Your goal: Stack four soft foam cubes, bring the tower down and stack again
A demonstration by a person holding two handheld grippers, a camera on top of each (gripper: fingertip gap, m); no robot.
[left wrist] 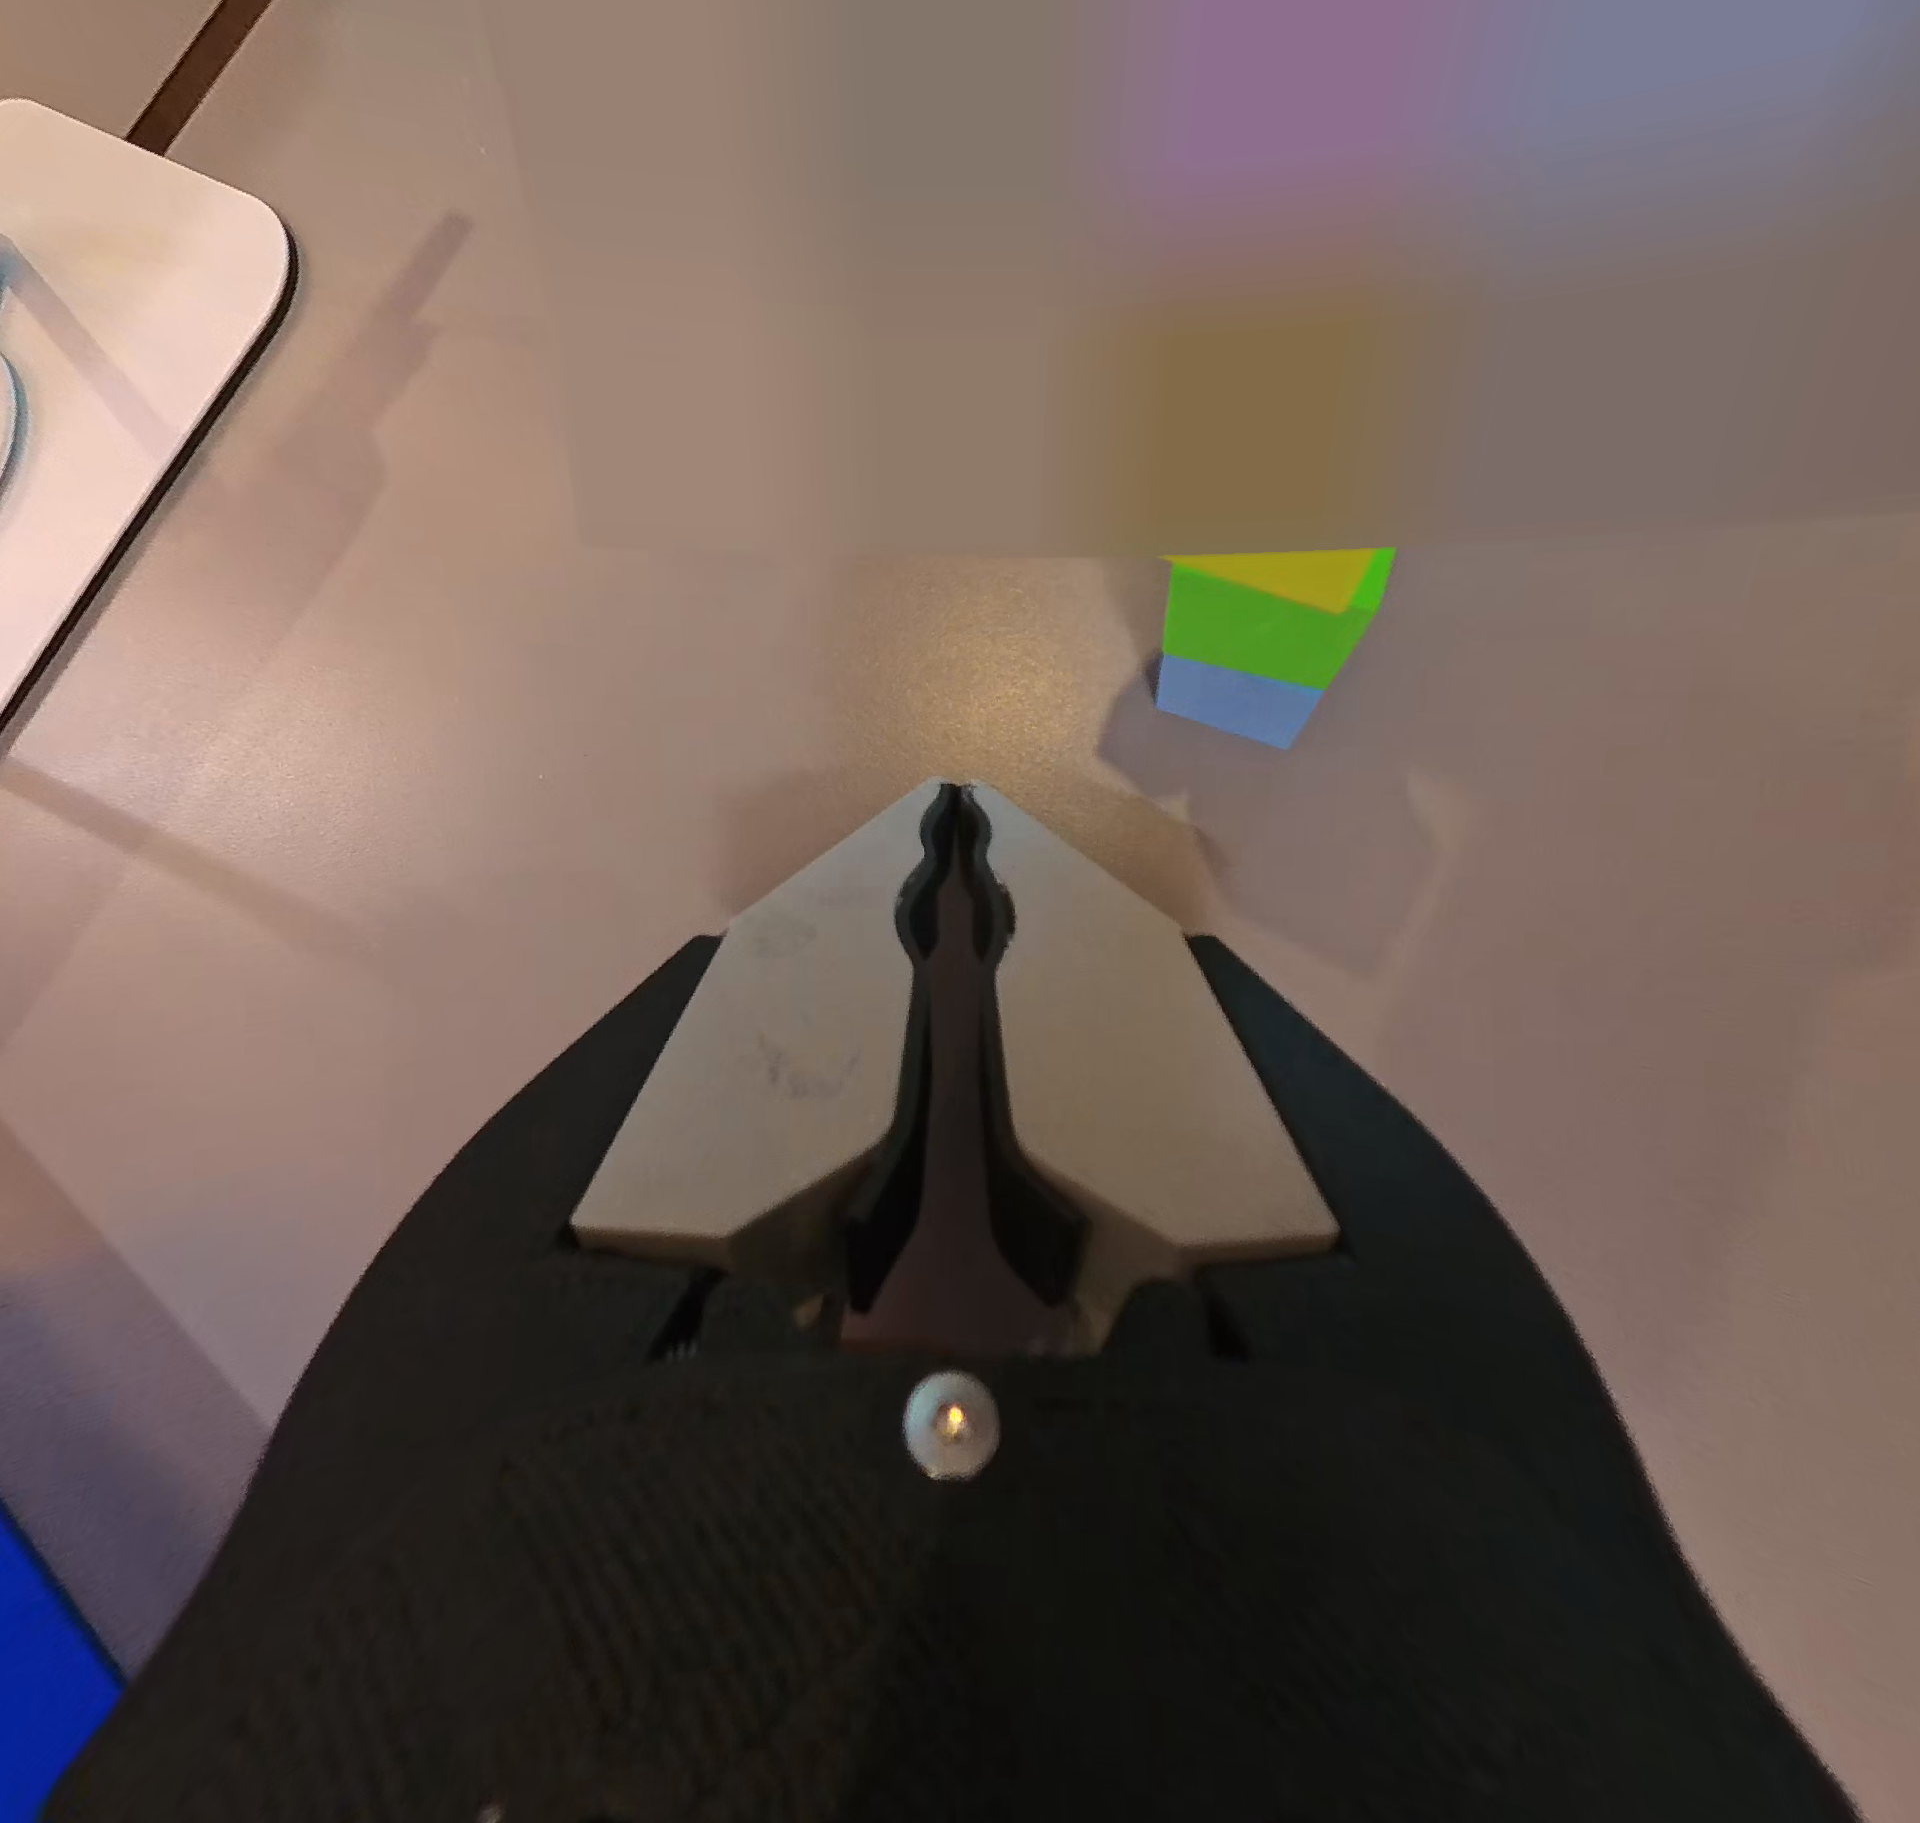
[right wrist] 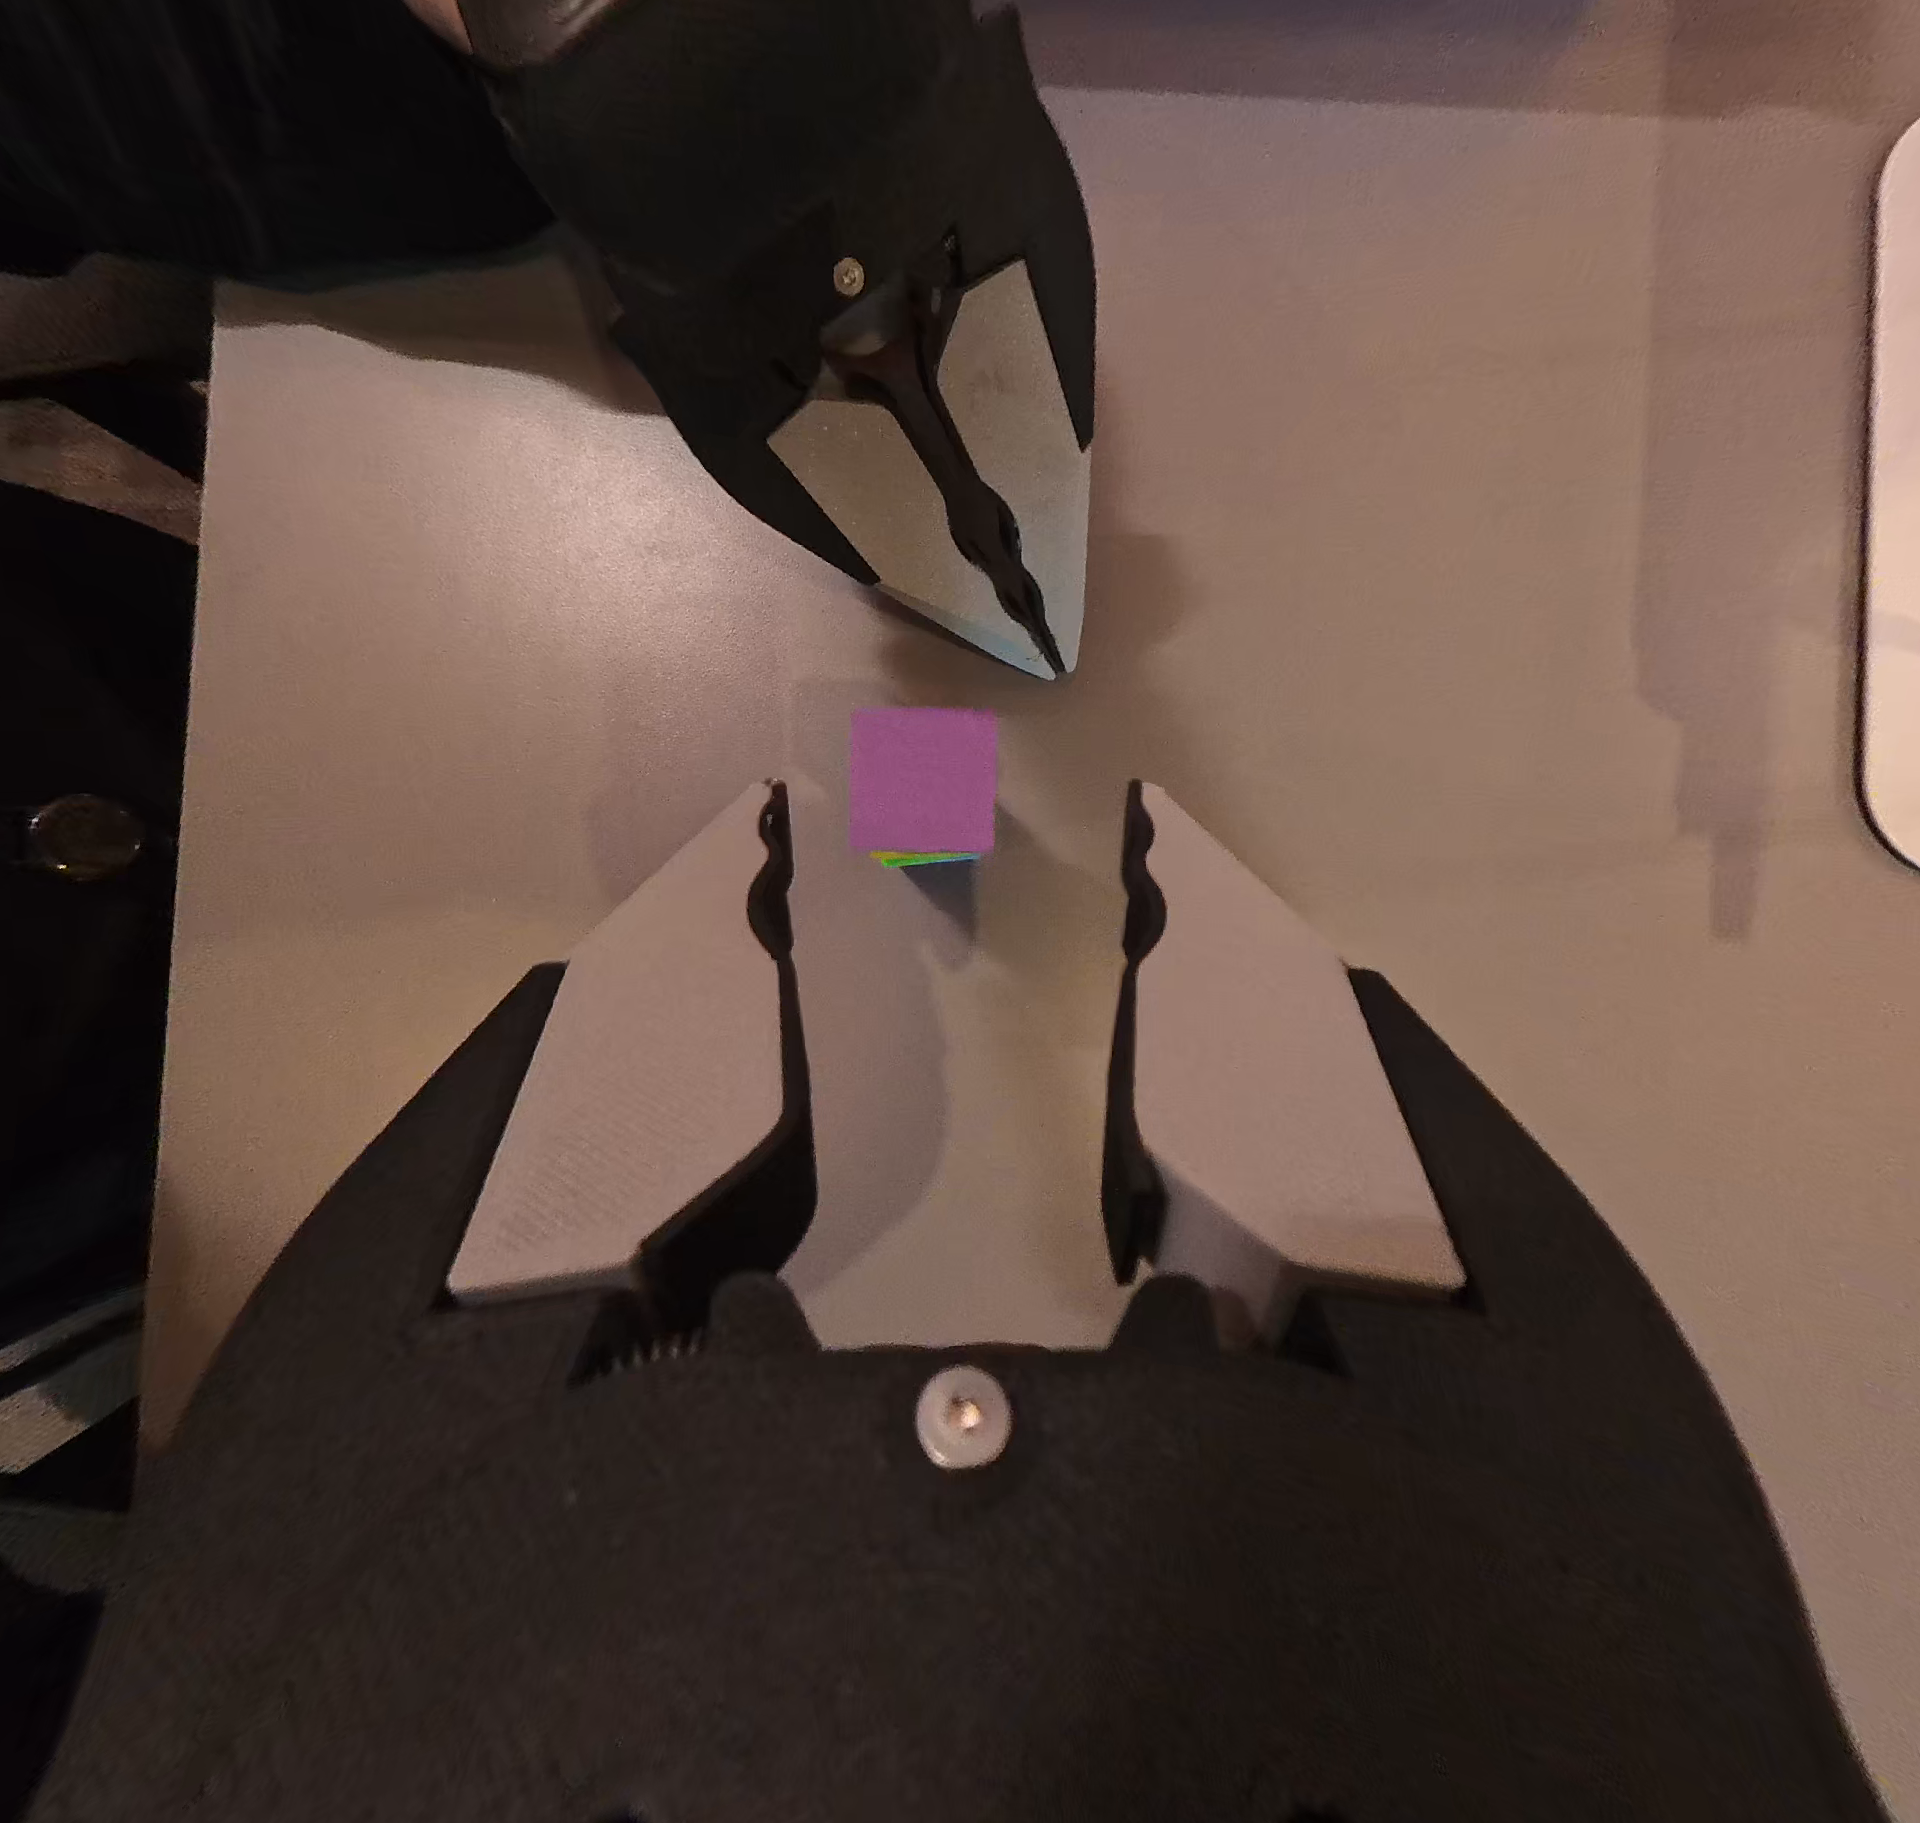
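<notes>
With the four-cube tower [right wrist: 923, 786] upright on the counter [right wrist: 1351, 526], we held our right gripper [right wrist: 954, 799] spread empty above and our left gripper [right wrist: 1049, 670] closed beside, judging a gentle sideways nudge best.

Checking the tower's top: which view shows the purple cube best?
The right wrist view: the purple cube shows sharp from above, capping the stack. In the left wrist view a blur patch covers it; only lower cubes show.

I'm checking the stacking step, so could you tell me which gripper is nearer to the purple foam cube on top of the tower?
Seemingly left: the left gripper sits shut just beyond the purple foam cube; the right gripper hangs open above it.
</notes>
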